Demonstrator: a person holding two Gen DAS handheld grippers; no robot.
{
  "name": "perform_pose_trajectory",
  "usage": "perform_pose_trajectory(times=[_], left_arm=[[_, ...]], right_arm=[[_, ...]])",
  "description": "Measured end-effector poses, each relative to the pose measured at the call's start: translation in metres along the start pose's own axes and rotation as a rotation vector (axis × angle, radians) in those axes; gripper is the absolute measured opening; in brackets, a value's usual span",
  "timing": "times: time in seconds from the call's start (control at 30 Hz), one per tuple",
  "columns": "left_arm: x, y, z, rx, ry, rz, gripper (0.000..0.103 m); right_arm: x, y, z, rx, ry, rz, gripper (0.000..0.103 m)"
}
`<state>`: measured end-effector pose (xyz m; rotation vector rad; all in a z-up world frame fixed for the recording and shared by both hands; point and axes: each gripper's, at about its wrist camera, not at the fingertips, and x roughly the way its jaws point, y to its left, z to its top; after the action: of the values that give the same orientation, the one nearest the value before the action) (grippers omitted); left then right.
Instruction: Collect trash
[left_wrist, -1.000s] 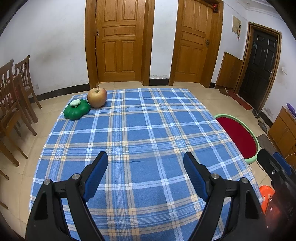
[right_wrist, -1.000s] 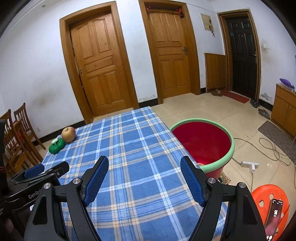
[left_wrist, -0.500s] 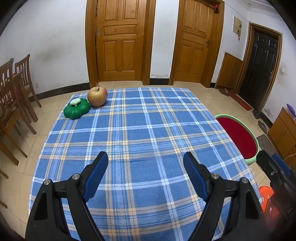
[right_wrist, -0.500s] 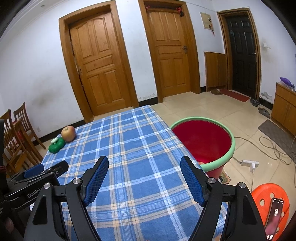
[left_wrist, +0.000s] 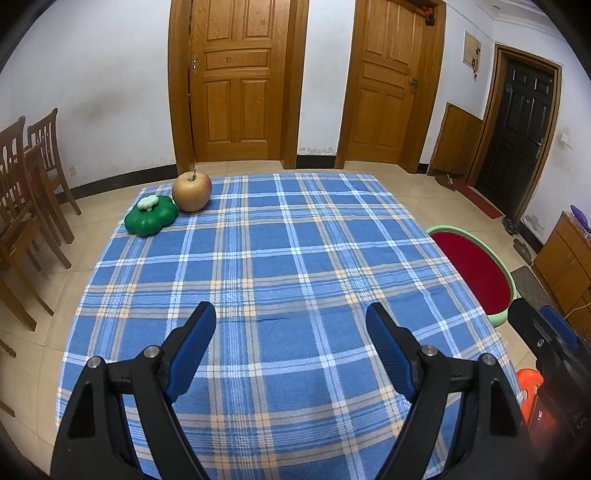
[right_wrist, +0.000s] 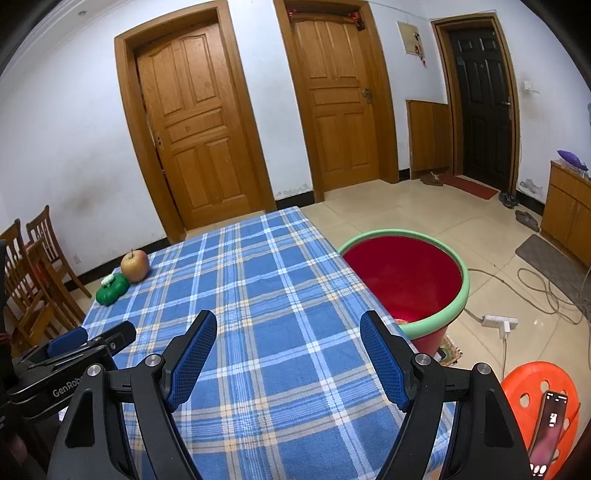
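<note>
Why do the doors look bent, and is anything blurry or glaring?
Left wrist view: the fisheye lens bows the door frames and darkens the corners; the apple stays sharp. Right wrist view: same bending; a faint sheen on the floor tiles, no harsh glare.

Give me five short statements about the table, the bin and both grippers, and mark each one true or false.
1. The apple sits right beside the green pepper toy at the table's far corner. True.
2. The left gripper is clamped on the apple. False: its jaws stand open and empty, well short of it.
3. The red bin with the green rim stands on the floor beside the checked tablecloth. True.
4. The right gripper holds a piece of trash. False: it is open with nothing between its jaws.
5. The phone lies on the tablecloth. False: it rests on the orange stool.
</note>
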<state>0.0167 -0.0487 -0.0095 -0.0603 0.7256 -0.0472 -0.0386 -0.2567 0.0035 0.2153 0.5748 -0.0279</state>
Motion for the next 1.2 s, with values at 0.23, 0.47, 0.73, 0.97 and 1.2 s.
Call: perform_pose_trajectory(times=[0.23, 0.47, 0.73, 0.97, 1.2], left_arm=[[0.0001, 0.0007, -0.0004, -0.004, 0.003, 0.000, 0.083], [0.0002, 0.0011, -0.0010, -0.005, 0.005, 0.000, 0.083], [0.0010, 0.0029, -0.0018, -0.011, 0.009, 0.001, 0.083], [0.0004, 0.0068, -0.0023, -0.023, 0.007, 0.005, 0.083], [0.0011, 0.0088, -0.0038, -0.026, 0.013, 0.007, 0.083]], right_arm=[[0.0007, 0.0004, -0.0001, 0.000, 0.001, 0.000, 0.081], [0.0007, 0.0008, -0.0006, 0.001, 0.001, 0.001, 0.081], [0.0014, 0.0008, -0.0010, 0.002, 0.006, 0.003, 0.081], [0.0031, 0.0029, -0.0044, 0.002, 0.019, 0.008, 0.081], [0.0039, 0.0027, -0.0037, -0.001, 0.020, 0.008, 0.081]])
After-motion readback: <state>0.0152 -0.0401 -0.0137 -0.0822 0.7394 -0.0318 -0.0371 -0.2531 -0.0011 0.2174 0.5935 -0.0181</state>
